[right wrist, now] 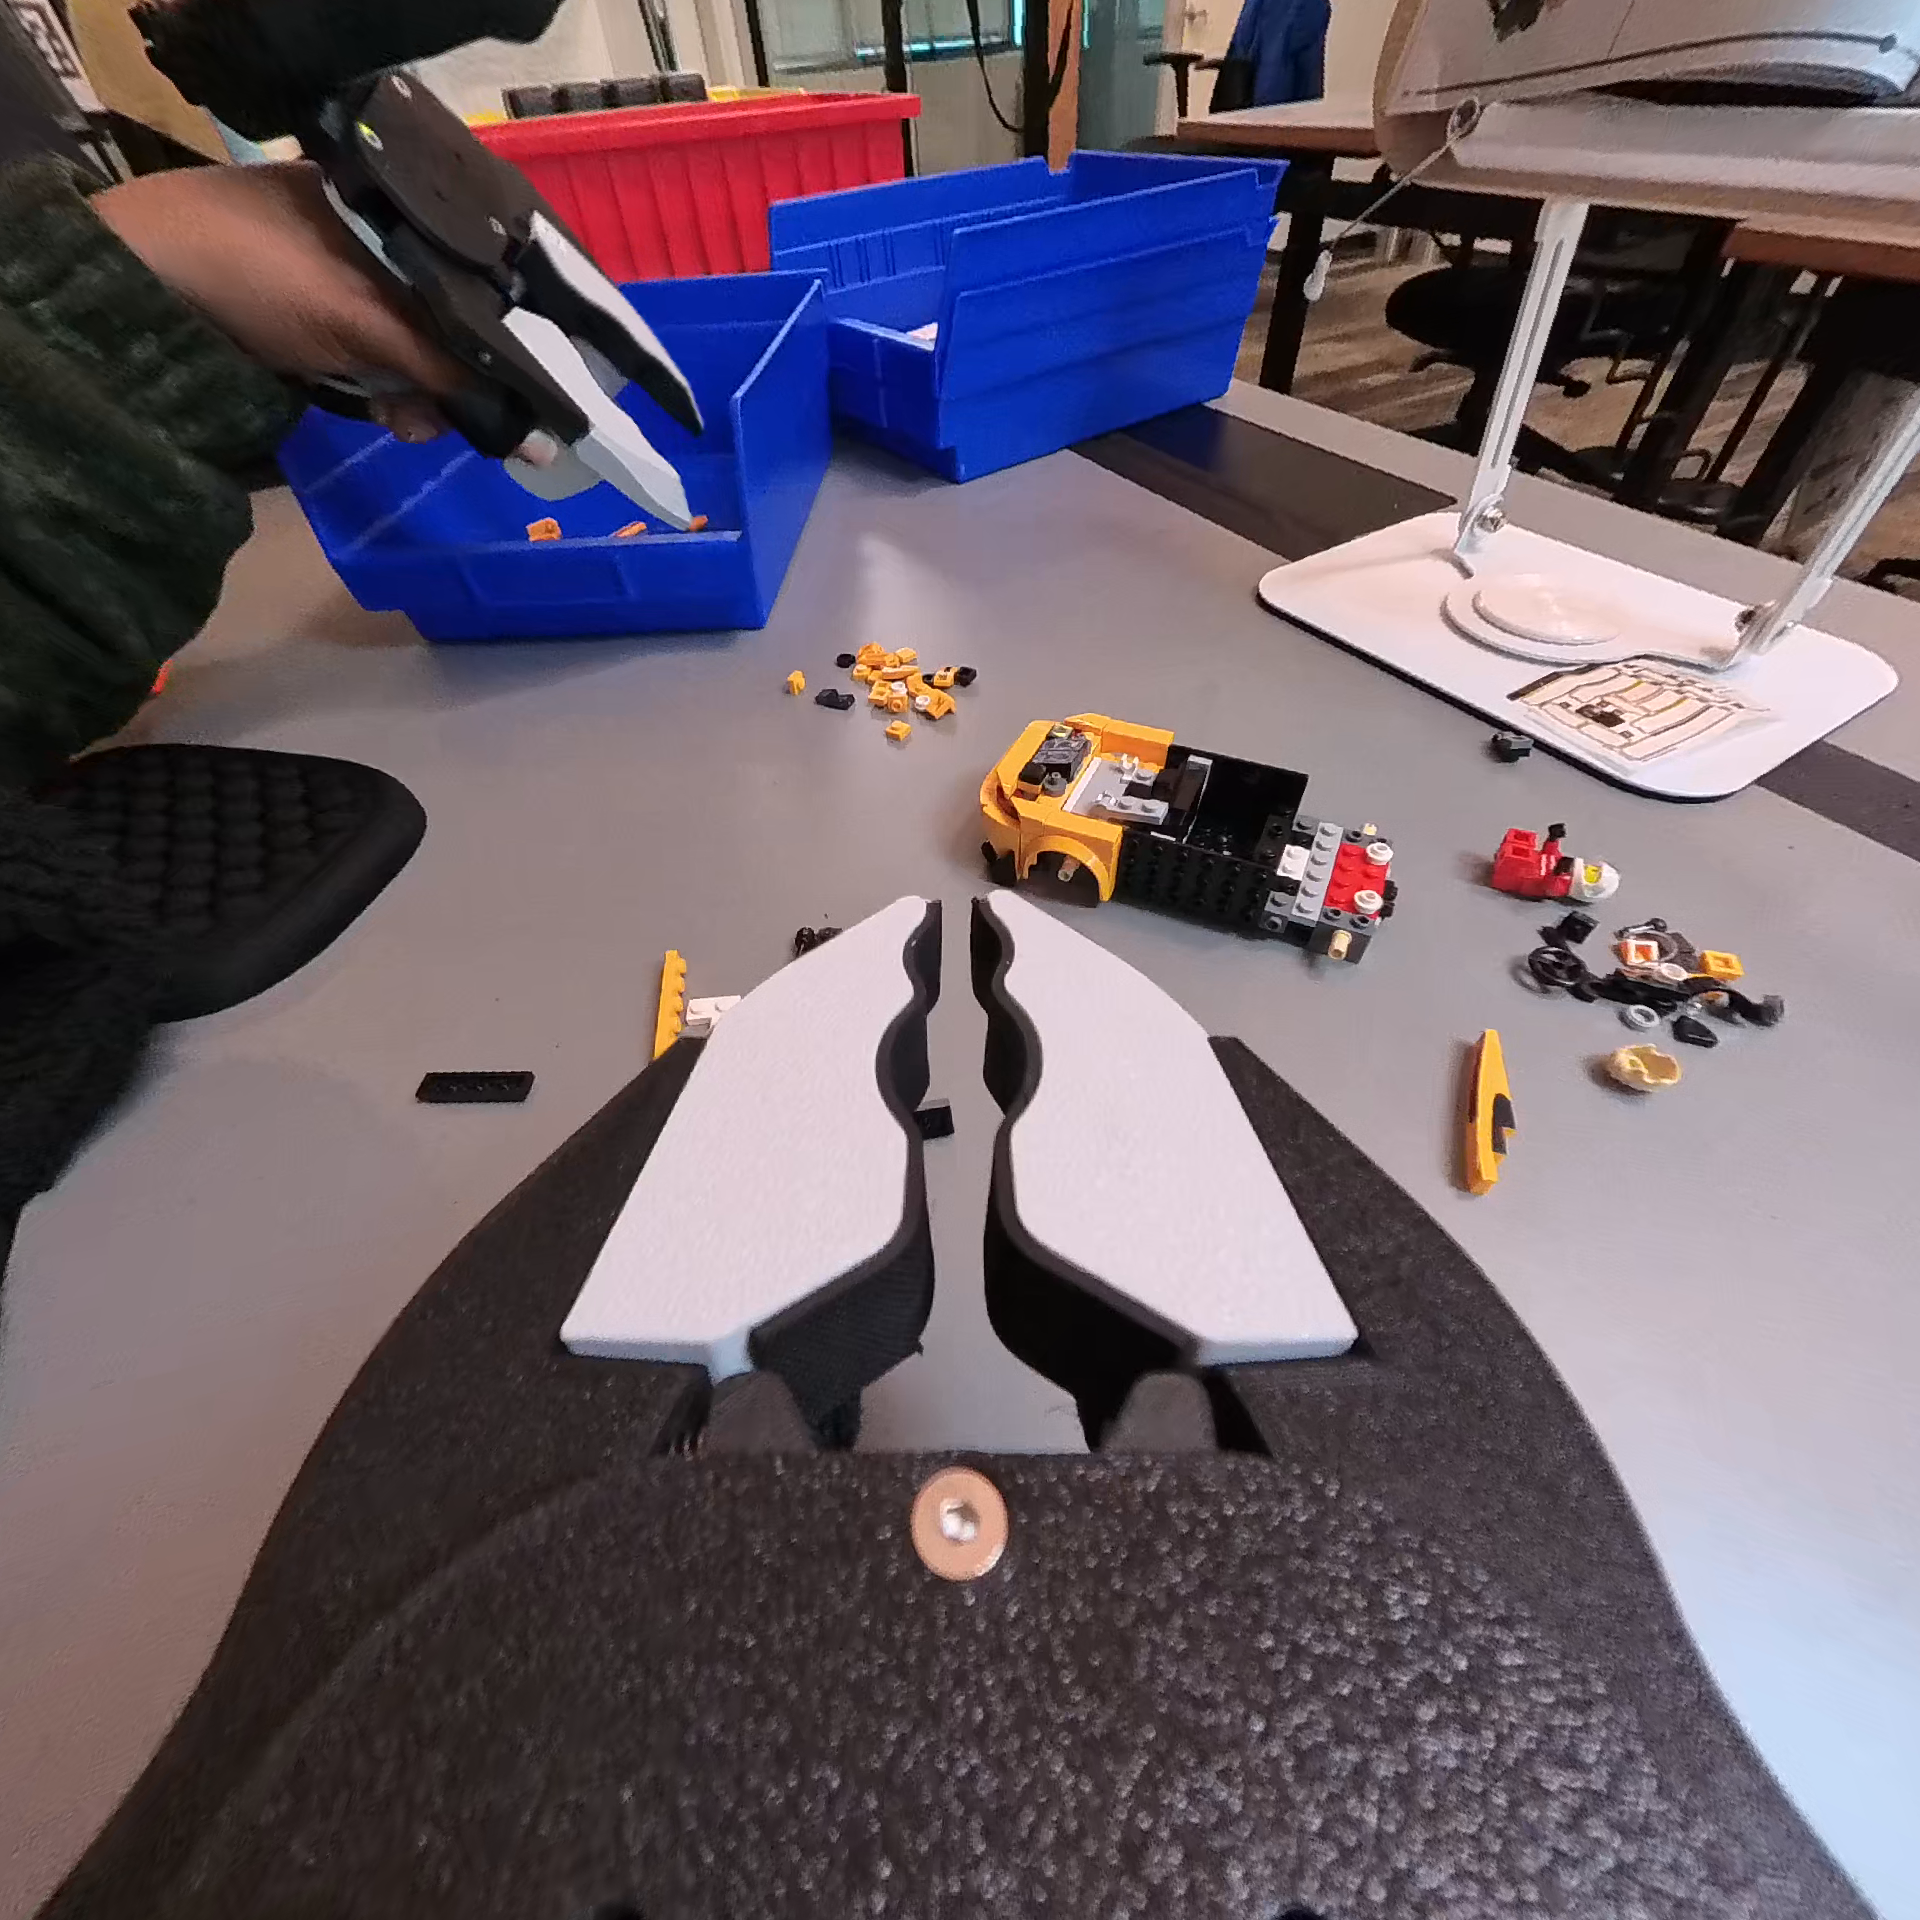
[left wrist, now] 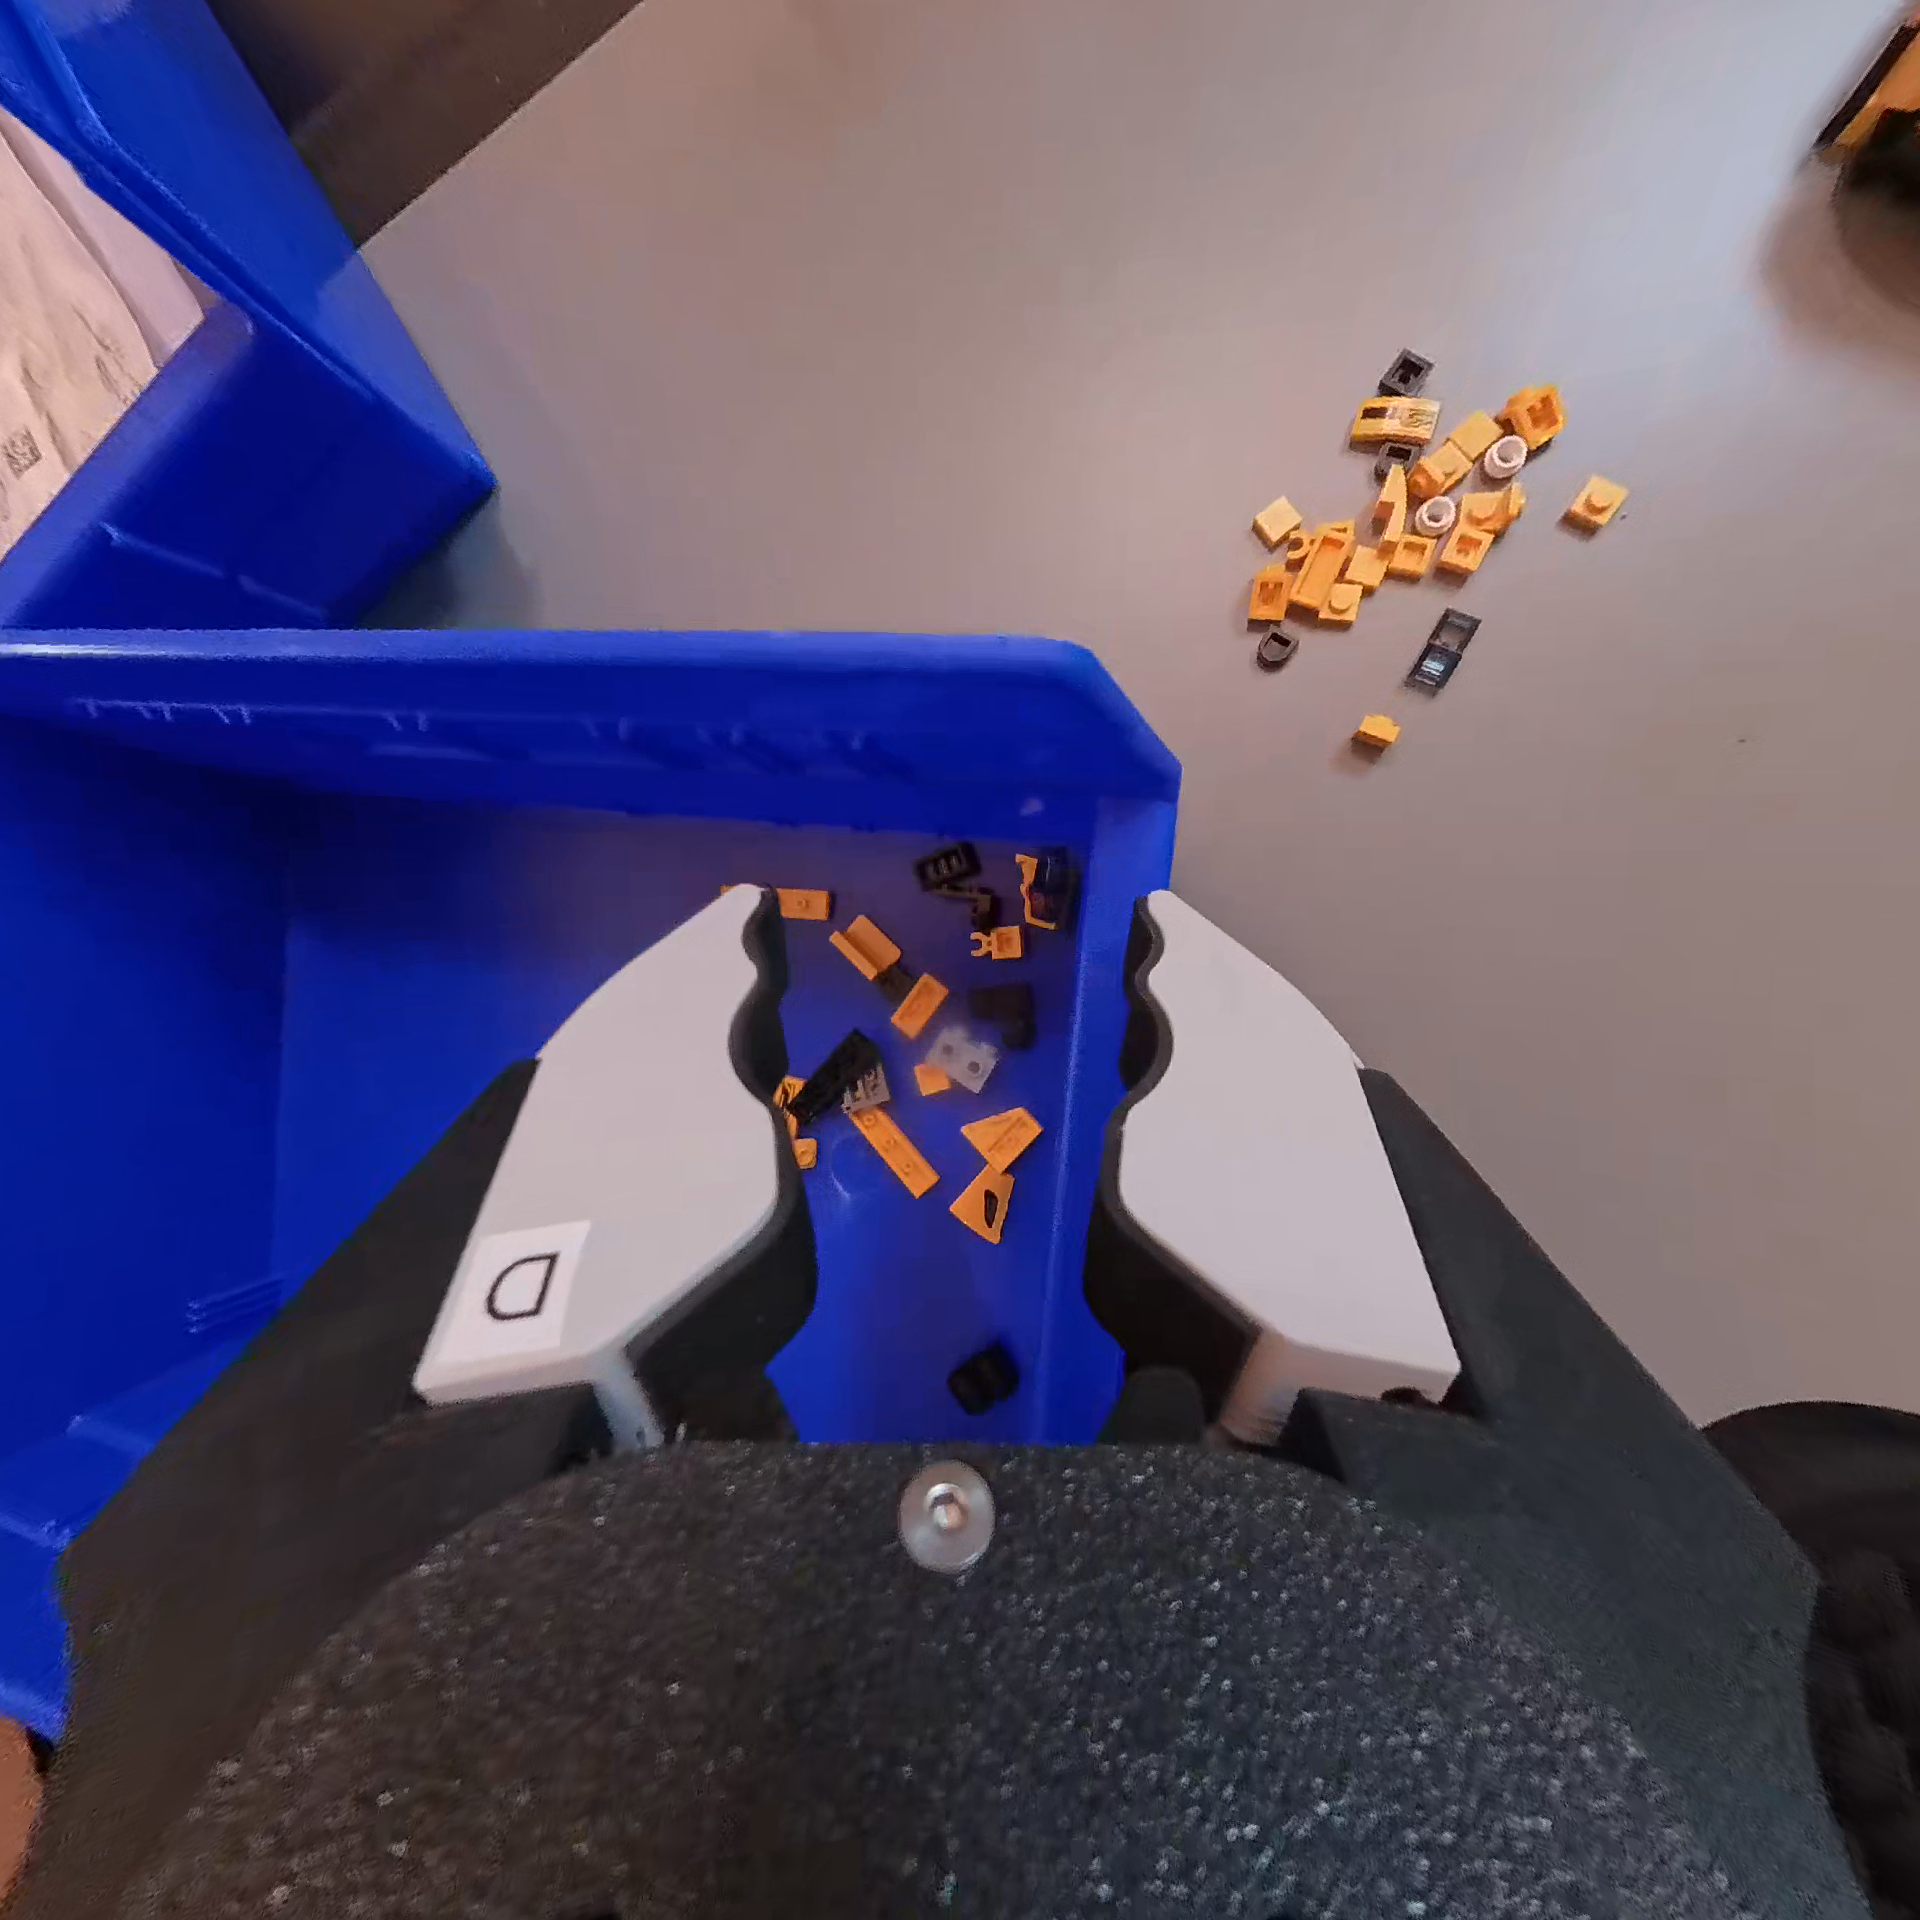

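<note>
Nearest the lens, the right tool [right wrist: 956, 914] hovered low over the smooth grey counter [right wrist: 623, 831], its pale grey fingers [right wrist: 1049, 997] drawn almost together with only a thin slit between the black pads and nothing gripped. Just beyond its tips stood a partly built yellow-and-black brick car with a red rear section [right wrist: 1184, 831]. A black studded strip [right wrist: 475, 1086] and a long yellow studded plate [right wrist: 670, 1003] lay to the left of the fingers; a yellow wedge-shaped brick [right wrist: 1484, 1112] and a scatter of small black and orange parts [right wrist: 1652, 982] lay to the right, near a red toy figure [right wrist: 1548, 864].

Farther back, the left tool [left wrist: 951, 914], held in a person's hand [right wrist: 301, 301], was spread wide and bare above the open blue plastic bin [left wrist: 623, 717]; one finger hung over the bin's inside, the other outside its right wall. Loose orange, black and grey brick pieces [left wrist: 914, 1039] littered the bin floor. A small heap of orange bricks [left wrist: 1413, 509] sat on the counter well clear of the bin.

A second blue bin [right wrist: 1049, 301] and a red ribbed bin [right wrist: 707, 177] stood behind. A white lamp base [right wrist: 1558, 644] with a printed sheet [right wrist: 1631, 707] occupied the right edge. Desks and chairs filled the room beyond.
</note>
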Motion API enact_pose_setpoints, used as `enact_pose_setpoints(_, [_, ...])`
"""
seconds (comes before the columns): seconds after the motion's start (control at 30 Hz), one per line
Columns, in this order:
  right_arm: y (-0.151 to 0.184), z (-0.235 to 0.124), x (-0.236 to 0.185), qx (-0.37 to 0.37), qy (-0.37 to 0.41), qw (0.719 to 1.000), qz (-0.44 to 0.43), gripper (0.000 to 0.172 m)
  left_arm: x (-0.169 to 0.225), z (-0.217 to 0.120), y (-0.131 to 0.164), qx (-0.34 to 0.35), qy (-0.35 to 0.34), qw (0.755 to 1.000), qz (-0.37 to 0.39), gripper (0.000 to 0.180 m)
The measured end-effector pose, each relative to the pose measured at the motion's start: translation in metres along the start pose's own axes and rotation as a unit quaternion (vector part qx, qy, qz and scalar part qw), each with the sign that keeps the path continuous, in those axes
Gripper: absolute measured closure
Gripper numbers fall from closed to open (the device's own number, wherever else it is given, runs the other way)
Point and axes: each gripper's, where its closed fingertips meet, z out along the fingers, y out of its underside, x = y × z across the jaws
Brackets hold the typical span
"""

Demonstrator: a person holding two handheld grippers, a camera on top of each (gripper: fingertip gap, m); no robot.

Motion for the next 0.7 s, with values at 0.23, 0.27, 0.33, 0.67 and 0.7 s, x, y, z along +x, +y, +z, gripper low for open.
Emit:
enact_pose_setpoints(0.23, [0.002, 0.001, 0.001, -0.003, 0.001, 1.0, 0.0, 0.167, 0.037, -0.003, -0.009, 0.032, 0.074, 0.995, 0.051, 0.13])
enact_pose_setpoints(0.27, [0.002, 0.001, 0.001, -0.003, 0.0, 1.0, 0.001, 0.167, 0.053, -0.004, -0.013, 0.044, 0.107, 0.991, 0.072, 0.141])
enact_pose_setpoints(0.33, [0.004, 0.002, 0.001, -0.006, -0.002, 1.0, 0.003, 0.167, 0.08, -0.001, -0.021, 0.055, 0.145, 0.983, 0.099, 0.147])
enact_pose_setpoints(0.67, [0.001, -0.001, 0.005, 0.0, 0.007, 1.0, 0.0, 0.167, 0.11, 0.06, -0.029, -0.027, 0.152, 0.979, 0.134, 0.164])
enact_pose_setpoints(0.7, [0.001, -0.001, 0.006, 0.002, 0.009, 1.0, 0.001, 0.167, 0.113, 0.061, -0.03, -0.027, 0.161, 0.978, 0.13, 0.167])
